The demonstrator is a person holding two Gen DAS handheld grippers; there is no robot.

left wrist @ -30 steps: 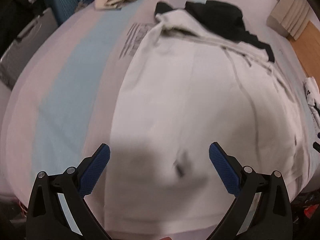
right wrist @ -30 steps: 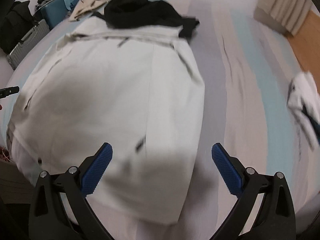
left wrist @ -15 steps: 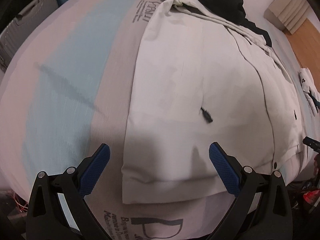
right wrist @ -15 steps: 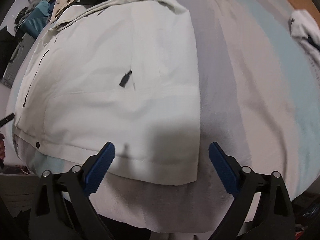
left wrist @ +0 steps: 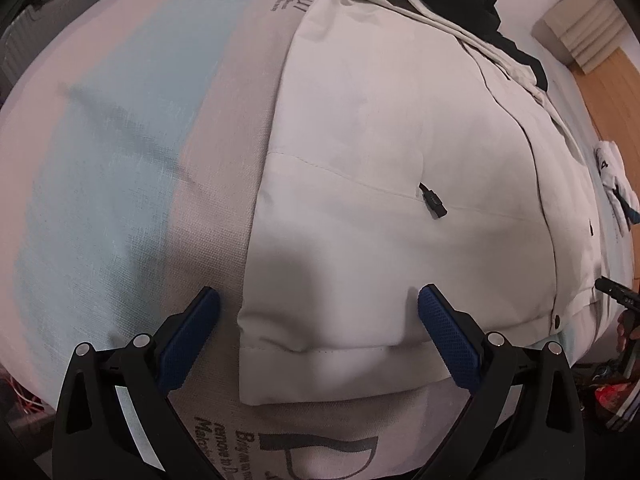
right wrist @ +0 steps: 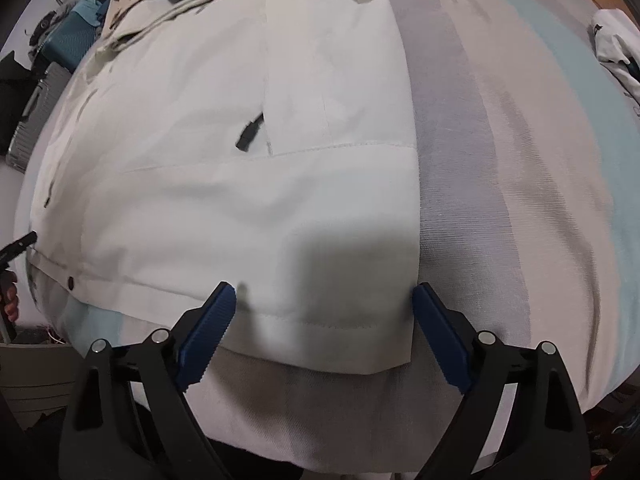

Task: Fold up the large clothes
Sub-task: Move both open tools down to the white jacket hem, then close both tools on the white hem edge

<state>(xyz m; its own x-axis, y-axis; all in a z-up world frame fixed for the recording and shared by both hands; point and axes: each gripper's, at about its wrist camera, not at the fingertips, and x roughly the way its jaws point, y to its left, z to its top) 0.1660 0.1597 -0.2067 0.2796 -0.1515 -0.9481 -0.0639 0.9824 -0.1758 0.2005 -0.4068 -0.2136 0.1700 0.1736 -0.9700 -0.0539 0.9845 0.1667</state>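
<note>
Jacket [left wrist: 380,208] hem corners lie between left tongs [left wrist: 318,304], right tongs [right wrist: 324,300]; both spread, ungripped.

Dark printed lettering on the striped bed cover [left wrist: 224,208] shows a large "P" and the words "remove to", the rest too distorted to read.

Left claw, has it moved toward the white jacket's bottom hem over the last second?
Yes. The left claw has come down onto the white jacket's hem corner, which now lies between its open jaws.

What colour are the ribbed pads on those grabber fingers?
Dark blue pads on black arms, clearest in the left wrist view.
</note>
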